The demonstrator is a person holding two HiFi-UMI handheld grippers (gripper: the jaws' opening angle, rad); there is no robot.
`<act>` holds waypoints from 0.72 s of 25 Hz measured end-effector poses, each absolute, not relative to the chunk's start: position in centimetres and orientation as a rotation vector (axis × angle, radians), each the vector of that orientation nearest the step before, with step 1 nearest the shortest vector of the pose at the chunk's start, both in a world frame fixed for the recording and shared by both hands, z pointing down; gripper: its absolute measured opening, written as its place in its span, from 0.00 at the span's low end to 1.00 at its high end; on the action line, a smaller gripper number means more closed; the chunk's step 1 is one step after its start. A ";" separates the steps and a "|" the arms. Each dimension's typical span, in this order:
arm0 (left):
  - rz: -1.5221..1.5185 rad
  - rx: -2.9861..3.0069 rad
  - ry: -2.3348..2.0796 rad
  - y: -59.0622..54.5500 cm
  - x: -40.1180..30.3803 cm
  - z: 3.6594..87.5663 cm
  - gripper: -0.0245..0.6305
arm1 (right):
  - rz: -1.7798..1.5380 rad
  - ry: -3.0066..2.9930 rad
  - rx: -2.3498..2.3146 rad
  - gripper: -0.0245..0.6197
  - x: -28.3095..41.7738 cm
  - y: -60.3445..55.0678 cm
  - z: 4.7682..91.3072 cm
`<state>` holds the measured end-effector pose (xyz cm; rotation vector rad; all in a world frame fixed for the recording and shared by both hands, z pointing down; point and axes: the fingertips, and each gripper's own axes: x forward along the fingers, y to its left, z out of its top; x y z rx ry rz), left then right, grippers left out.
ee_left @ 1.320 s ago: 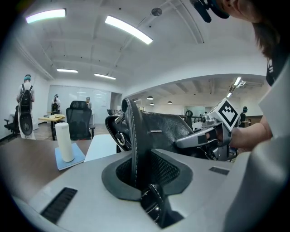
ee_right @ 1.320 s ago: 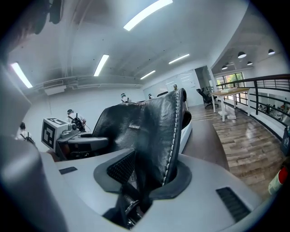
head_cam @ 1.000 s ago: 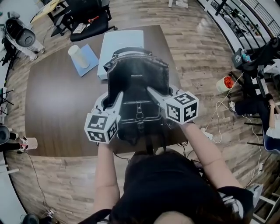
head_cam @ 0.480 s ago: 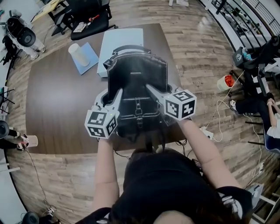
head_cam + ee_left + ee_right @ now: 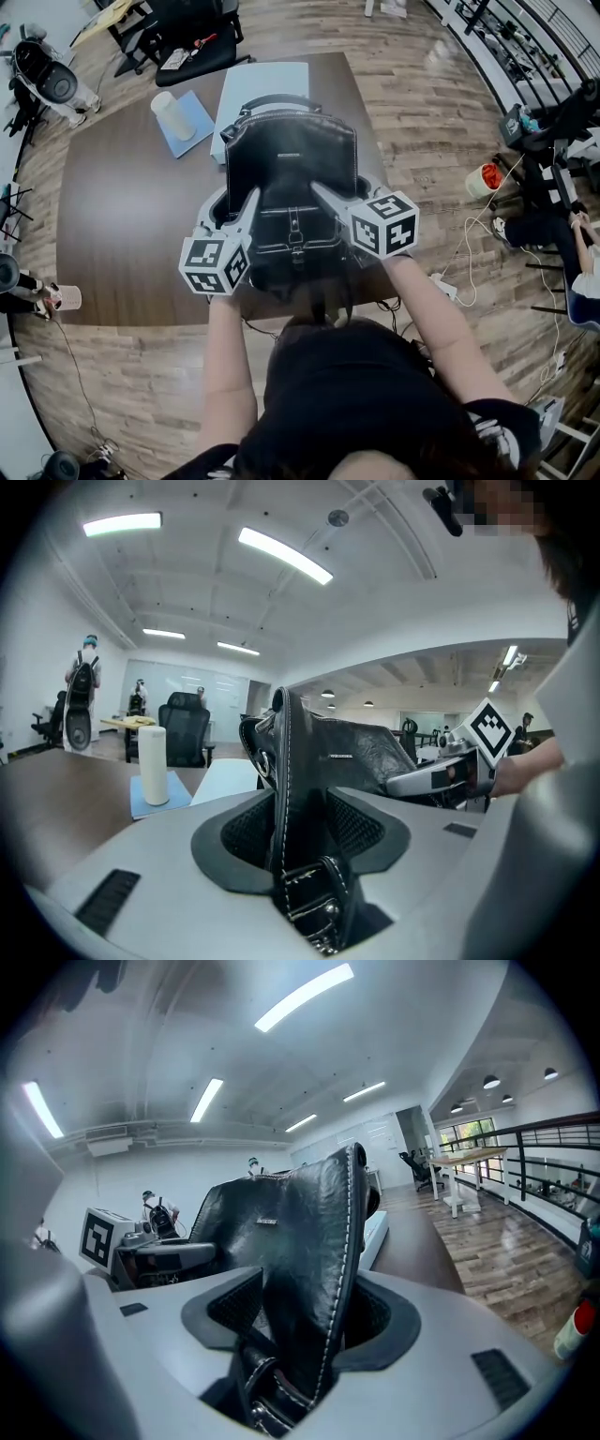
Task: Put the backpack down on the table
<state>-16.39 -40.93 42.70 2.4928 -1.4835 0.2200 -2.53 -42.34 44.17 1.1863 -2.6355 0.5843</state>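
Note:
A black leather backpack (image 5: 291, 169) stands upright on the dark brown table (image 5: 122, 216), close to its near edge. My left gripper (image 5: 234, 204) is at the bag's left side and my right gripper (image 5: 330, 199) at its right side. In the left gripper view the bag's stitched side edge (image 5: 286, 789) runs between the jaws of the left gripper (image 5: 302, 829); they are opening, and the mesh pads stand off the leather. The right gripper view shows the same: the right gripper (image 5: 300, 1321) is opening, with the bag's edge (image 5: 323, 1241) loose between its pads.
Behind the bag lies a white flat box (image 5: 258, 89). A white cylinder (image 5: 169, 114) stands on a blue mat (image 5: 192, 131) at the table's far left. A black office chair (image 5: 187, 37) is beyond the table. Cables and a red bucket (image 5: 483, 178) are on the floor to the right.
Both grippers' jaws have spread wider around the backpack's sides. The left gripper has shifted slightly to the left. The backpack stays upright on the table.

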 end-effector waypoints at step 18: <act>0.250 2.369 -1.748 -38.5 -17.8 41.5 0.44 | 0.519 -2.615 1.335 0.46 1.5 -40.2 42.8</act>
